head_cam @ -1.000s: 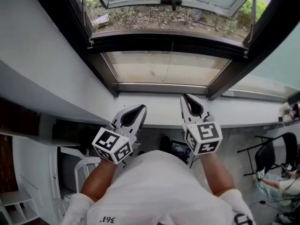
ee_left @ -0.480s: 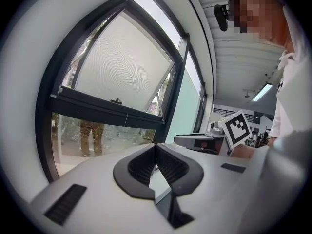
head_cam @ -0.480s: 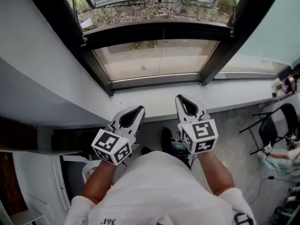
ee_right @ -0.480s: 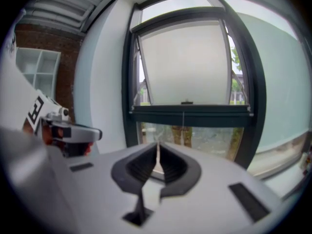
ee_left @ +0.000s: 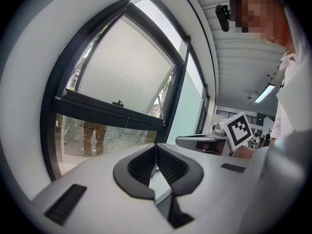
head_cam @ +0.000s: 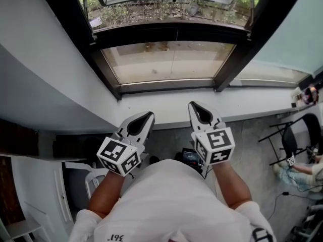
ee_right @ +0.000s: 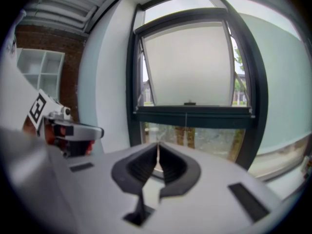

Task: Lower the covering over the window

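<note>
A dark-framed window (head_cam: 171, 33) fills the wall ahead. Its frosted top sash (ee_right: 187, 65) is tilted outward above a fixed clear lower pane (head_cam: 166, 59). A thin cord (ee_right: 185, 120) hangs at the middle of the crossbar. Both grippers are held side by side in front of the white sill (head_cam: 166, 107), apart from the window. My left gripper (head_cam: 149, 116) is shut with nothing between its jaws, its tips meeting in the left gripper view (ee_left: 156, 145). My right gripper (head_cam: 194, 105) is also shut and empty (ee_right: 158, 144). I cannot make out a blind in any view.
A black folding chair (head_cam: 292, 140) and a seated person (head_cam: 303, 173) are at the far right on the floor. A white chair (head_cam: 93, 180) stands below my left arm, and a black device (head_cam: 192, 159) sits between the grippers. White shelves (ee_right: 41, 72) stand against a brick wall at left.
The head view has swung a little, so the window sits slightly further left and higher than a second ago. Both grippers stay in nearly the same place in front of the sill.
</note>
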`<state>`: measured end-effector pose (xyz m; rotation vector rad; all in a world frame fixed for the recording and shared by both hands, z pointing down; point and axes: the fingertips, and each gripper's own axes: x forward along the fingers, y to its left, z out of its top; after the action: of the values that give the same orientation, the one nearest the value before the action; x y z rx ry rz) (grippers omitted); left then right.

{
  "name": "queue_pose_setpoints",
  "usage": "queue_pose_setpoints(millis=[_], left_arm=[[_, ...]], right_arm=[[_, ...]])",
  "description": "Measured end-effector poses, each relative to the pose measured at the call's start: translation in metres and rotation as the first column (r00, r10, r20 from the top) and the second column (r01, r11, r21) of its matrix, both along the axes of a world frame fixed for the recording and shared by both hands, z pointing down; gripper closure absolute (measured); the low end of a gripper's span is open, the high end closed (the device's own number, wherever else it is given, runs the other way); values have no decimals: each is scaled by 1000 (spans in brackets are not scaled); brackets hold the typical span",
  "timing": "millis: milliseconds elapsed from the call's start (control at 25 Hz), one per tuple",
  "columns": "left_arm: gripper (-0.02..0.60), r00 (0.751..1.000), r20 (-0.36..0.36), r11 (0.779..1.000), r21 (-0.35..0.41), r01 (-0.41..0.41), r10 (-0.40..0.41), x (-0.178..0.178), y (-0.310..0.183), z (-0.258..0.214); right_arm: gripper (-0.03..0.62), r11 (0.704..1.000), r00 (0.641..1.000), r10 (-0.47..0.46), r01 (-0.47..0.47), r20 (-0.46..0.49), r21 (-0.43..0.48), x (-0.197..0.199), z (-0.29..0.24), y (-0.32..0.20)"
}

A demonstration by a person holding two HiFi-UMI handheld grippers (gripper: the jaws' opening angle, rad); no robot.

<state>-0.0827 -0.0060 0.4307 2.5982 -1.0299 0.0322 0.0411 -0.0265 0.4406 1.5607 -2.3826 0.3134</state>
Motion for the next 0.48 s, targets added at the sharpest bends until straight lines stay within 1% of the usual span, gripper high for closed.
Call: queue_pose_setpoints(millis=[480], left_arm=[[562, 1000, 1, 1000, -1, -6, 6, 48, -3, -5]], right_arm=[[571, 999, 999, -31, 31, -10, -32, 38, 5, -4]])
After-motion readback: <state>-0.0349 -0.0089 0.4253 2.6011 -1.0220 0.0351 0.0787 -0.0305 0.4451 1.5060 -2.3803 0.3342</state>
